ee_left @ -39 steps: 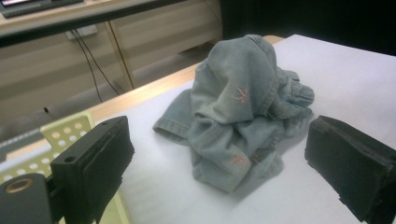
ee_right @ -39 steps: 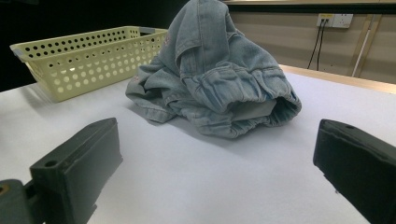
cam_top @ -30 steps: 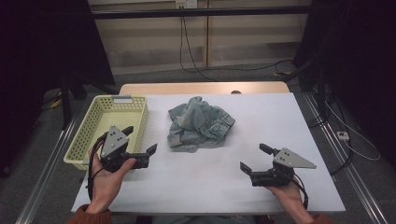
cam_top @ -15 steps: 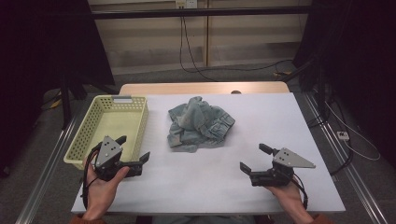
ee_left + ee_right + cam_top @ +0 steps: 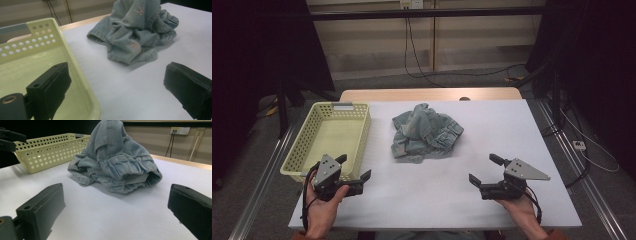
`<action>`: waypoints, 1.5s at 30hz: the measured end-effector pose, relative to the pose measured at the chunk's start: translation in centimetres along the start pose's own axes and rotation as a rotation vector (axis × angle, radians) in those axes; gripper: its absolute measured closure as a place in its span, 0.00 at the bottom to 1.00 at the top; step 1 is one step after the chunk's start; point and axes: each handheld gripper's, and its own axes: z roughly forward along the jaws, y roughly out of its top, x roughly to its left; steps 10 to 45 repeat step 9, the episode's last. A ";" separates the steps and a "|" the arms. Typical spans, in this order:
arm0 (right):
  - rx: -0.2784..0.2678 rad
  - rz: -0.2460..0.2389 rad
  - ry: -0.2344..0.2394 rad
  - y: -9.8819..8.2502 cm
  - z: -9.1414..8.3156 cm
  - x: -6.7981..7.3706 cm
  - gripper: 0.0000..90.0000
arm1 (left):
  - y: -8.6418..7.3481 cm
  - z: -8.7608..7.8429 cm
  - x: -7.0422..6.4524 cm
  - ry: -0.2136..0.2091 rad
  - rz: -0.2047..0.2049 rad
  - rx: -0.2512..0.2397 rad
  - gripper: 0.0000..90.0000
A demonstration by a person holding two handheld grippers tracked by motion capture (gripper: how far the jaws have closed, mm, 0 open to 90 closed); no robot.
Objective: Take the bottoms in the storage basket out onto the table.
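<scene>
A crumpled pale-blue denim garment [image 5: 425,132] lies in a heap at the middle of the white table [image 5: 492,125]; it also fills the far part of the left gripper view [image 5: 136,32] and the right gripper view [image 5: 117,157]. A pale yellow perforated basket [image 5: 332,137] stands at the table's left side. My left gripper [image 5: 353,170] is open at the basket's near right corner, one jaw over the basket floor [image 5: 30,70]. My right gripper [image 5: 484,169] is open near the front right, pointing at the garment, holding nothing.
A wooden strip [image 5: 427,94] runs along the table's far edge. Cables [image 5: 452,70] trail across the floor behind. Metal rails [image 5: 262,185] flank the table on both sides. Bare white table surface [image 5: 422,195] lies between the two grippers.
My left gripper has drawn back toward the front edge and slightly left, beside the basket's near corner. The right gripper and the garment have stayed put.
</scene>
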 end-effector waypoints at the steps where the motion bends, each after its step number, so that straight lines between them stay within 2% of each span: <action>1: 0.000 -0.001 0.003 0.0 0.0 0.0 0.01 | -0.1 -0.1 0.0 -0.001 0.002 0.001 0.07; 5: -0.002 -0.001 0.008 0.0 0.0 0.1 0.01 | -0.3 -0.2 0.1 0.000 -0.024 -0.007 0.07; 7: -0.002 -0.001 0.007 0.0 0.0 0.0 0.01 | -0.3 -0.1 0.0 -0.010 -0.019 -0.005 0.07; 45: 0.000 -0.004 0.006 0.0 0.0 0.1 0.01 | -0.3 0.0 -0.1 -0.005 -0.017 -0.008 0.07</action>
